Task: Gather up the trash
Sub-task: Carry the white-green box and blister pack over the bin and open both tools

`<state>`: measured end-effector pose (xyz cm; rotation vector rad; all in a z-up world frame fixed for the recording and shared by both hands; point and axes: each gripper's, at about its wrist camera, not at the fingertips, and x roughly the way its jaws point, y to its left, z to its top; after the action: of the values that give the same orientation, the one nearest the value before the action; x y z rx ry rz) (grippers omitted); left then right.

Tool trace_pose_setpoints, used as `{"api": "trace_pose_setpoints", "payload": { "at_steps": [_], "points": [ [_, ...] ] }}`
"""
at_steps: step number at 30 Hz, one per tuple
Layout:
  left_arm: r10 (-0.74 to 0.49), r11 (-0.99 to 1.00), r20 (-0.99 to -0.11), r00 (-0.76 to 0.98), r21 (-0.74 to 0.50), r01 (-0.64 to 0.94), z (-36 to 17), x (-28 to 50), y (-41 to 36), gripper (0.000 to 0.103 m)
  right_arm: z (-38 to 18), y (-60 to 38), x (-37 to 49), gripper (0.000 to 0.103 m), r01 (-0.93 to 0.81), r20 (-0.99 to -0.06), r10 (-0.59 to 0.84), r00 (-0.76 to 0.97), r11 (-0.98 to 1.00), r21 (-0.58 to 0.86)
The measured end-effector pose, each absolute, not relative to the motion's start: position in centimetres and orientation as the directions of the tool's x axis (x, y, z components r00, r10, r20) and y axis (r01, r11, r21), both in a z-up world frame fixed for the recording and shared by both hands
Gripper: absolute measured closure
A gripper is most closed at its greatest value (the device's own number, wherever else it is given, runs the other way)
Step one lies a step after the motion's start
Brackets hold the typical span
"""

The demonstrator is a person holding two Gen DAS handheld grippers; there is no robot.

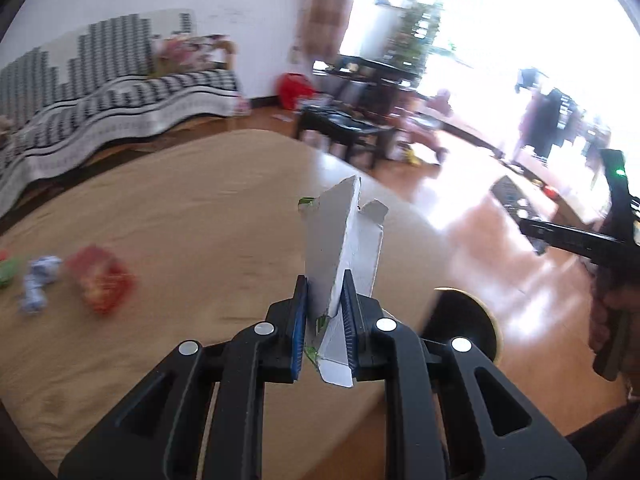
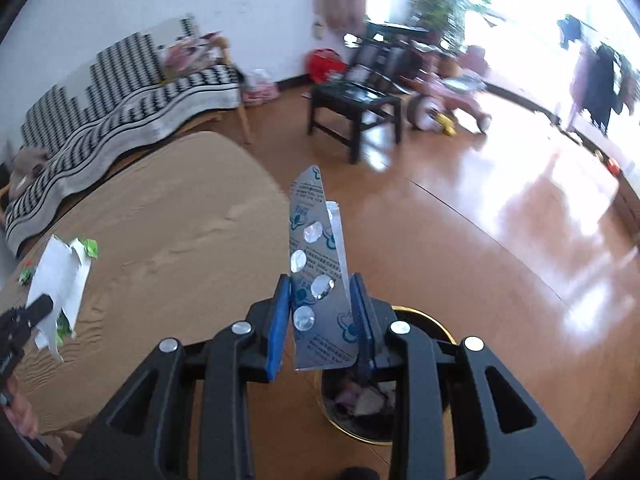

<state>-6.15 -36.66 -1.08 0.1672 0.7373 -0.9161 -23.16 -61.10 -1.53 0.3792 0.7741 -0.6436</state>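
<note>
Holding a torn white carton (image 1: 340, 248), the left tool (image 1: 325, 312) hovered over the worktop (image 1: 180, 200); the right tool (image 2: 322, 312) gripped a blister pack (image 2: 316, 272) above the bin (image 2: 360, 420) at 6 o'clock. A red wrapper (image 1: 102, 278) and crumpled paper (image 1: 38, 282) at 9 o'clock remained uncollected.

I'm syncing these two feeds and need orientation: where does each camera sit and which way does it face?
Left wrist: sits on the left gripper, facing across the tan tablecloth; its jaws clamp a flattened white cardboard carton.
Right wrist: sits on the right gripper, over the gold-rimmed black trash bin; it clamps a silver foil pill blister sheet.
Shared: the tablecloth, carton, bin and zigzag-covered sofa.
</note>
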Motion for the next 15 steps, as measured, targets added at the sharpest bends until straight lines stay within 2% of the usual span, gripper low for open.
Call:
{"api": "trace_pose_setpoints", "payload": {
  "at_steps": [7, 15],
  "points": [
    [-0.698, 0.475, -0.679, 0.226, -0.203, 0.856, -4.6, -11.6, -44.8, 0.087, -4.8, -65.4, -28.1, 0.073, 0.722, -0.814, -0.343, 0.469, 0.679, 0.131],
    [-0.652, 0.402, -0.753, 0.091, -0.241, 0.884, -10.5, -14.1, -51.1, 0.087, -9.0, -67.9, -30.2, 0.072, 0.748, -0.896, -0.233, 0.377, 0.647, 0.146]
  ]
}}
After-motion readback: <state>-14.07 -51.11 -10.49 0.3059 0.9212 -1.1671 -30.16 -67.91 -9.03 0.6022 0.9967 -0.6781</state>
